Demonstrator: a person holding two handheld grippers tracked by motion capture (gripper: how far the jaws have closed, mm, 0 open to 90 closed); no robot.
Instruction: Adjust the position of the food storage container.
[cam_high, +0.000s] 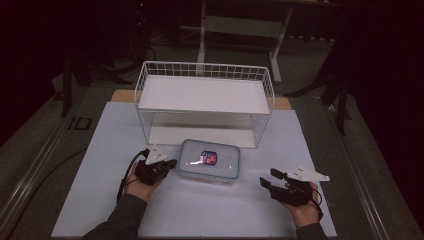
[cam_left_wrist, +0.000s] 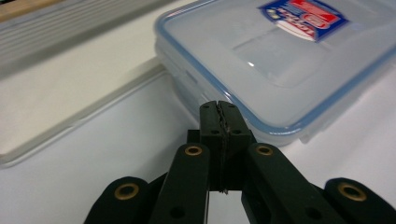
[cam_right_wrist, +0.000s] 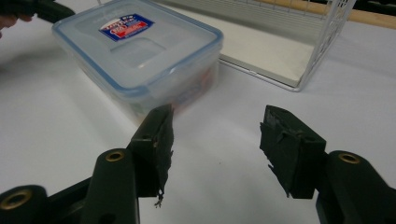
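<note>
On the counter (cam_high: 115, 200) in the high view, the box (cam_high: 209, 160) sits between both grippers, before the rack (cam_high: 205, 95). In the left gripper view the left gripper (cam_left_wrist: 219, 116) has its fingers pressed together, empty, tips at the box's near edge; judged a brace, keep it low and steady. In the right gripper view the right gripper (cam_right_wrist: 215, 135) gapes wide, empty, the box ahead-left, so swing left before closing.

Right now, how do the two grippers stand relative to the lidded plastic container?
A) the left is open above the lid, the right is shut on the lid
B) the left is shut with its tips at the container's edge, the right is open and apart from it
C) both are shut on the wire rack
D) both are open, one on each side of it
B: the left gripper has its jaws pressed together at the container rim, while the right gripper has a wide gap between its jaws and is short of the container.
</note>
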